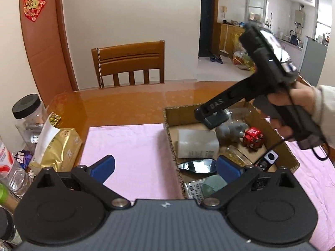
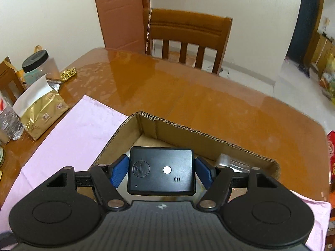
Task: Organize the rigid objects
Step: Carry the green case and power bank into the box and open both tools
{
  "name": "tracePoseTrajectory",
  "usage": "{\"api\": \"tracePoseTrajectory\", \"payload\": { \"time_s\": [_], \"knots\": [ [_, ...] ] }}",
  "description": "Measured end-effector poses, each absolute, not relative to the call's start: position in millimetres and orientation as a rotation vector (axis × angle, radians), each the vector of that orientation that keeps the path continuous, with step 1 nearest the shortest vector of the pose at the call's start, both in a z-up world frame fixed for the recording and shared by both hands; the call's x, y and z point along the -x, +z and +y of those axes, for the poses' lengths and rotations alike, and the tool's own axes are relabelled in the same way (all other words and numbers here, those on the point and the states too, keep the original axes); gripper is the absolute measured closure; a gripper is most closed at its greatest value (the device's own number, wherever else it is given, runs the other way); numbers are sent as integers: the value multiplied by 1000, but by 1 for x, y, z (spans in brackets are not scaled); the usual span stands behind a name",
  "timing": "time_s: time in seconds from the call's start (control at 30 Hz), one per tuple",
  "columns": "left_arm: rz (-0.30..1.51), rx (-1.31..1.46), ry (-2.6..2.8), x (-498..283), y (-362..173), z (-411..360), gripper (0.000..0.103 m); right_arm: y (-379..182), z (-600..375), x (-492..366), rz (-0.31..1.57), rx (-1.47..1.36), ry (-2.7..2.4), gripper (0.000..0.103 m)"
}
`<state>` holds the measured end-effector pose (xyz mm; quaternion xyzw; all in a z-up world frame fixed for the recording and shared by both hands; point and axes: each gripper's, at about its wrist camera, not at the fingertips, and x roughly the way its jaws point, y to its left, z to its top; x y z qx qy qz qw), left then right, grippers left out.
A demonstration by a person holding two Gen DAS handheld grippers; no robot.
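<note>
The left gripper (image 1: 165, 167) hangs with its blue-padded jaws spread wide and nothing between them, straddling the near-left wall of the open brown cardboard box (image 1: 170, 129) on the pink cloth (image 1: 129, 152). Inside that box lie a white rectangular bottle (image 1: 196, 143), a grey animal figure (image 1: 231, 130), a small red toy vehicle (image 1: 253, 139) and a dark curved mirror piece (image 1: 197, 166). Over on the right, the right gripper (image 2: 160, 171) is clamped on a flat black rectangular plastic device (image 2: 160, 170) with a white dot, holding it just above the box interior. The glossy orange-brown wooden table (image 2: 188, 96) stretches beyond, a wooden chair (image 2: 188, 35) at its far side.
</note>
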<state>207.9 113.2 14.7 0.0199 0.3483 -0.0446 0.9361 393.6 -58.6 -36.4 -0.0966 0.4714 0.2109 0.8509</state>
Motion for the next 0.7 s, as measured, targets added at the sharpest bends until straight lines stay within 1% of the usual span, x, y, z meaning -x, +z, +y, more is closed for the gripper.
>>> {"api": "tracePoseTrajectory", "payload": {
  "time_s": [0.03, 0.07, 0.13, 0.17, 0.43, 0.7],
  "knots": [
    [710, -42, -93, -207, 15, 115, 1, -39, -56, -398, 996, 195, 441, 24],
    [707, -45, -94, -207, 15, 116, 1, -41, -54, -400, 996, 194, 438, 15],
    [700, -60, -83, -206, 15, 117, 1, -40, -50, -397, 981, 209, 426, 6],
    [692, -70, -76, -206, 15, 117, 1, -38, -49, -396, 971, 216, 419, 3],
    [714, -47, -94, -209, 18, 118, 1, -22, -59, -368, 992, 225, 360, 0],
    [783, -3, -74, -206, 30, 108, 1, -5, -81, -300, 1073, 232, 206, 0]
  ]
}}
